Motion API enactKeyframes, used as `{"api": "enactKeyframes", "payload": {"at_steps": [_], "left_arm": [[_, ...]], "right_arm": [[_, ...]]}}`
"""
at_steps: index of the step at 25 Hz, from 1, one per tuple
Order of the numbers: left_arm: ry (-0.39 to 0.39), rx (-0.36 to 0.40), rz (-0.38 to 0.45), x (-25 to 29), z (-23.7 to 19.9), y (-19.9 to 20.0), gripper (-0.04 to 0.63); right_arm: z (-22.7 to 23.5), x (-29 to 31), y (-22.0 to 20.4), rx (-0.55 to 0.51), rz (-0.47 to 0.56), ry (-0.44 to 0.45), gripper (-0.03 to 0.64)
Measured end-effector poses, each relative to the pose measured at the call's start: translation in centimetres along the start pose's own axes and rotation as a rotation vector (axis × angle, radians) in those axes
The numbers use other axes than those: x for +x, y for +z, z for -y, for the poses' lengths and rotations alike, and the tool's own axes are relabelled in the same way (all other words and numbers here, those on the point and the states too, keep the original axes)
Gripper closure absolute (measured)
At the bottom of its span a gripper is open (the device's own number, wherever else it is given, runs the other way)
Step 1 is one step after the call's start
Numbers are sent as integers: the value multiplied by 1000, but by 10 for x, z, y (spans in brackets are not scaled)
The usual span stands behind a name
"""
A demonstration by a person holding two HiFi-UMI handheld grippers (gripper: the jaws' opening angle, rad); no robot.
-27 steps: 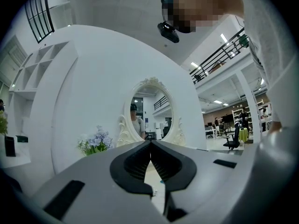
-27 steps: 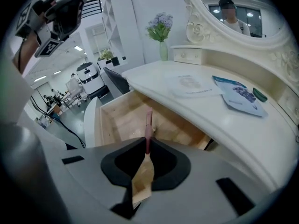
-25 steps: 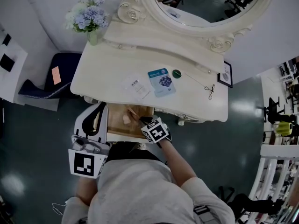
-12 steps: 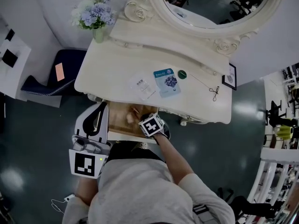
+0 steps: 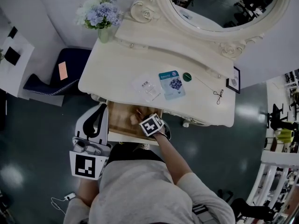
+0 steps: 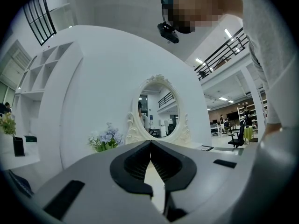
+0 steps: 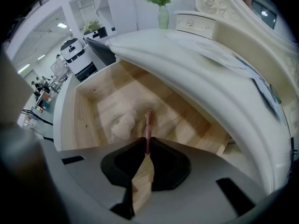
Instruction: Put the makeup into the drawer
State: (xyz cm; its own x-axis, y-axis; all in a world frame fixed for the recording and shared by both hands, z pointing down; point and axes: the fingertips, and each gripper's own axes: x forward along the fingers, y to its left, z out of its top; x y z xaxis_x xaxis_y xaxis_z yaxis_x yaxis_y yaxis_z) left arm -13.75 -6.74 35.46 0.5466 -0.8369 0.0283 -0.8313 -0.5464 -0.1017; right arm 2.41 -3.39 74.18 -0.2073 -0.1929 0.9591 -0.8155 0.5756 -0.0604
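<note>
My right claw (image 5: 141,118) is down in the open drawer (image 5: 120,128) of the cream dressing table (image 5: 112,73). From the head cam it sits at the drawer's right side, with its marker cube over the near edge. There's a pale lump (image 5: 134,119) in the drawer just left of it. My left claw (image 5: 99,110) hangs off the drawer's left edge, outside it. Up on the tabletop, well apart from both claws, there's a clear sachet (image 5: 147,88), a blue packet (image 5: 172,84) touching it on the right, and a little green round thing (image 5: 187,77) just past that. The flowers (image 5: 103,15) are at the far left corner and the mirror (image 5: 219,6) is along the back.

The left gripper view shows the left claw's tips pressed together with nothing in them, pointing at the mirror and flowers.

In the right gripper view that claw is pinching a thin pink-red makeup stick (image 7: 148,124) right at the tips. The stick pokes out over the wooden drawer floor, just right of the pale lump. Can't tell if its far end touches the wood. The tabletop edge curves over the right side.
</note>
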Motion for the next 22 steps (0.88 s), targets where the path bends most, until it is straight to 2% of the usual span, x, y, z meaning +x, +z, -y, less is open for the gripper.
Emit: {"api": "enactKeyframes", "payload": {"at_steps": [8,22], "left_arm": [[0,-6,-4,2,-6,-5,580],[18,-11,-32,-1,-16,-14,581]], "right_arm": [[4,8,-2,1,-62,-48,574],[-3,21,0,-108,-141,-100,572]]}}
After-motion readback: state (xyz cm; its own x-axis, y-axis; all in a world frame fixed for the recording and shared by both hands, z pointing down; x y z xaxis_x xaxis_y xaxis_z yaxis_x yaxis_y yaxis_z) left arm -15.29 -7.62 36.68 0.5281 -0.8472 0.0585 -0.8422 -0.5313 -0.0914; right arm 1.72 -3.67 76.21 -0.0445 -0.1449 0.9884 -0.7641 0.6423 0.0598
